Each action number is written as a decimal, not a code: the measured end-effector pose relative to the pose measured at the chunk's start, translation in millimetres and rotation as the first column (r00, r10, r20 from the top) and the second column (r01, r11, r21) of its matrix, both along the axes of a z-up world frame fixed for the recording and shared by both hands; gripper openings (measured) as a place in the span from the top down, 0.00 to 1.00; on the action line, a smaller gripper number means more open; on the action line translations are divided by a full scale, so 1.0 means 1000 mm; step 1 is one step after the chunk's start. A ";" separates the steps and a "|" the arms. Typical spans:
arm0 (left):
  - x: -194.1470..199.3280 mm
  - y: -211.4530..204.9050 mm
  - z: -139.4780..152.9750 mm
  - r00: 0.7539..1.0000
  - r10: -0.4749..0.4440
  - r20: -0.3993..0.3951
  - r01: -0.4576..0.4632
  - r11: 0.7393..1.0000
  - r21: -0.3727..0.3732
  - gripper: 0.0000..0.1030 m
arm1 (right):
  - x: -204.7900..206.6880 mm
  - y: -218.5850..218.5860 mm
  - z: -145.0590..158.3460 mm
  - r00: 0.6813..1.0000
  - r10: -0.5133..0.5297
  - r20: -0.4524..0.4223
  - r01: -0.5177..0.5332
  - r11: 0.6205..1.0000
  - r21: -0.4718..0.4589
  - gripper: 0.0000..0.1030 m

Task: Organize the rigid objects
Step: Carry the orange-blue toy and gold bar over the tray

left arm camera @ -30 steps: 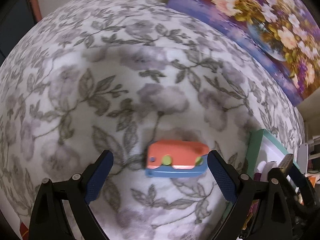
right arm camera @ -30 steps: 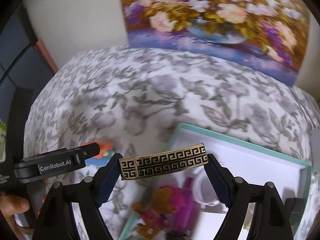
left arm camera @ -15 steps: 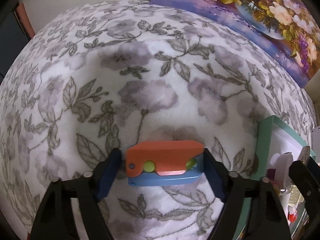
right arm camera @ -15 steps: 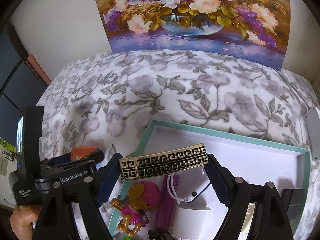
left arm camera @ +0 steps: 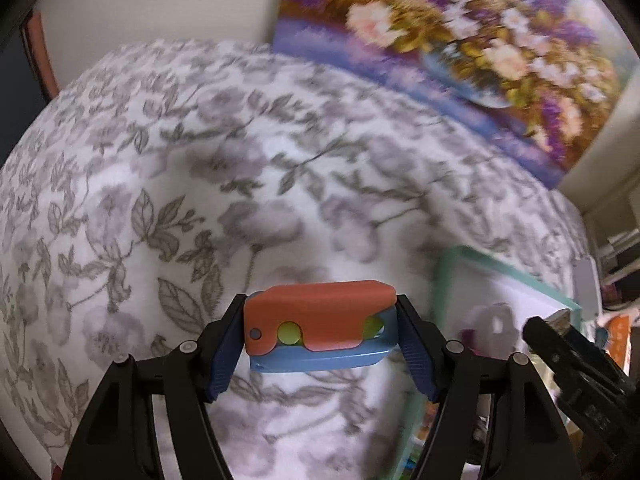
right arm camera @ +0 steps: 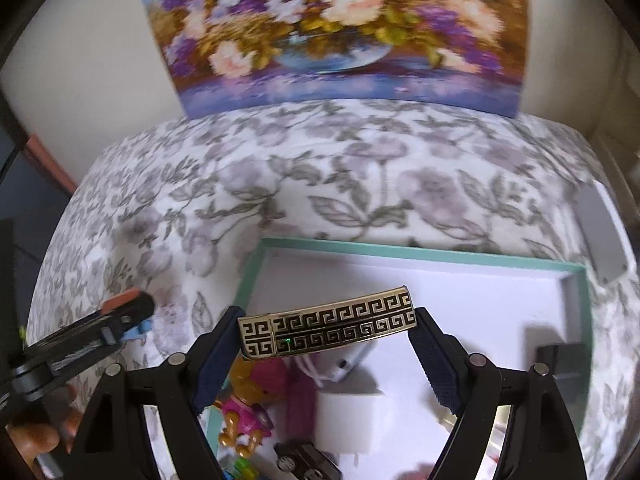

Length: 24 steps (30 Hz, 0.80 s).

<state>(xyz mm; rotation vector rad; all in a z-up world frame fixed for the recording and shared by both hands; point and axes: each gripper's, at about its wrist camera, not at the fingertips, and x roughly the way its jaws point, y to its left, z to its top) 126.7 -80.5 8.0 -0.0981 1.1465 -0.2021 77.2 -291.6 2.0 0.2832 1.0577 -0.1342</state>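
orange-and-blue toy: small folding plastic piece, orange shell over blue body, green-yellow studs on the face; held crosswise, clear of the bedspread, near centre of left wrist view.
left tongs: clenched on the toy, blue pads pressing its two short ends; jaws have just been closing onto it.
toy handling: looks light and stiff, smooth plastic so likely a bit slippery; end-to-end grip seems fine, but the orange shell may pivot on its pin, so gripping the blue body is my safer guess.
gold key-pattern bar: flat rigid strip, black Greek-key print on a gold face, seam near its left end, small green dot on it; held over the box, slightly tilted.
right tongs: grasping the bar by its two short ends.
bar handling: looks hard and glossy, probably metal-faced and slick; ends are the only narrow hold, keep it level.
teal box: open, white inside, on the bedspread right of the toy; far half bare.
box contents: pink figurine, white block, other bits too blurred to name, all in the near left part.
bedspread: grey floral, soft, covers the whole surface.
flower painting: propped at the far edge against the wall.
person's hand: near left, holding the left tool.
step judged: both pieces lifted, box drop looks next.
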 end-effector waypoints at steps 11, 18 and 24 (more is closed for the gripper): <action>-0.051 -0.045 0.031 0.983 -0.167 0.070 0.168 0.986 -0.006 0.30 | -0.062 -0.038 0.035 0.984 -0.176 0.001 0.176 0.984 -0.005 0.18; -0.076 -0.063 0.037 0.970 -0.226 0.092 0.227 0.974 0.001 0.30 | -0.113 -0.057 0.036 0.954 -0.296 -0.042 0.296 0.955 0.007 0.18; -0.091 -0.077 0.027 0.960 -0.267 0.081 0.265 0.963 0.042 0.30 | -0.149 -0.069 0.032 0.913 -0.403 -0.069 0.407 0.912 0.048 0.18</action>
